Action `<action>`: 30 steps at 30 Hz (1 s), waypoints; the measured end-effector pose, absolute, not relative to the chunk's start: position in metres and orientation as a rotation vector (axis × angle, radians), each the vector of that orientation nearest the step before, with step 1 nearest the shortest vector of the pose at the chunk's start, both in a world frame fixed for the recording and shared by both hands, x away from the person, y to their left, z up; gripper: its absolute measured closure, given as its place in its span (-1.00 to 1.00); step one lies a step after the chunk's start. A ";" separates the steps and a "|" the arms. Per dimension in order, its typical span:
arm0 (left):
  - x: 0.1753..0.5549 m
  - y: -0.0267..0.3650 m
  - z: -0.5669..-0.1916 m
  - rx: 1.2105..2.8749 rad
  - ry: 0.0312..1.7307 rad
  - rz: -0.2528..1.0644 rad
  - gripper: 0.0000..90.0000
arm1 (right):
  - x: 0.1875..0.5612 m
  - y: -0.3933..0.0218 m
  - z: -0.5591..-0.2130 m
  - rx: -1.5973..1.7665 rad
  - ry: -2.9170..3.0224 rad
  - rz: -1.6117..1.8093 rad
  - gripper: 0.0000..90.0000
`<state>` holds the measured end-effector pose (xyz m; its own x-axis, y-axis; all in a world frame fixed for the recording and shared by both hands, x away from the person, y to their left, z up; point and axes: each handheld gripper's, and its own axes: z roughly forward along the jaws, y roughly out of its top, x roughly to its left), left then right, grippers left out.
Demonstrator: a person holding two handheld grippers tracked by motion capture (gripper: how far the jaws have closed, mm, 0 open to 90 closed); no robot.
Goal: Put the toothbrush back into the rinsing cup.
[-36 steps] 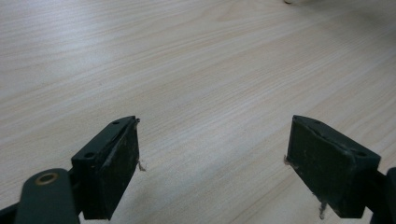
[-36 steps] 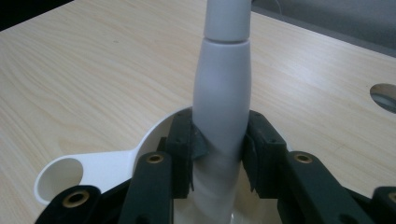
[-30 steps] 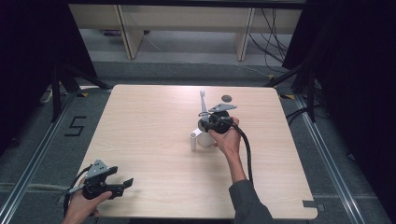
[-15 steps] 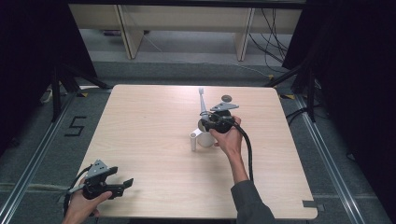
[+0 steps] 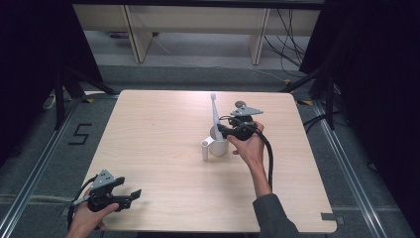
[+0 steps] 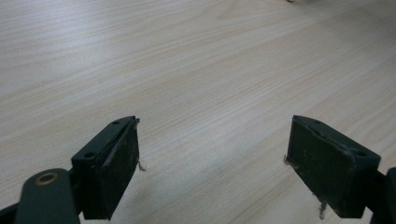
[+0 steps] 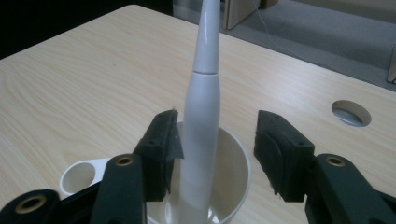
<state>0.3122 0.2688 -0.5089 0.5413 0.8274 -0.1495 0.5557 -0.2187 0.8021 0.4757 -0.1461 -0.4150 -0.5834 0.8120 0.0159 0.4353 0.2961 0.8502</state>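
Standing in the cup [image 7: 233, 186], the toothbrush [image 7: 201, 116] sits between the right gripper [image 7: 217, 154]'s just-opening, parted jaws, mid-table.

This looks like a lab recording bay. A bare wooden table [image 5: 163, 148] stands on grey carpet between black curtains [image 5: 29, 59], with floor rails [image 5: 346, 163], loose cables [image 5: 287, 29] and a taped "5" [image 5: 79, 134].

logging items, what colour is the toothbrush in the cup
White, like the cup; the toothbrush shows best in the right gripper view.
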 end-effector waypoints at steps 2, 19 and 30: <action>0.312 0.270 -0.508 1.922 1.124 0.389 -0.64 | 0.472 -0.148 -0.411 1.126 2.153 1.214 0.03; 0.312 0.270 -0.509 1.914 1.127 0.392 -0.64 | 0.448 -0.167 -0.402 1.074 2.129 1.206 -0.24; 0.312 0.269 -0.509 1.903 1.125 0.399 -0.64 | 0.440 -0.169 -0.399 1.095 2.132 1.204 -0.28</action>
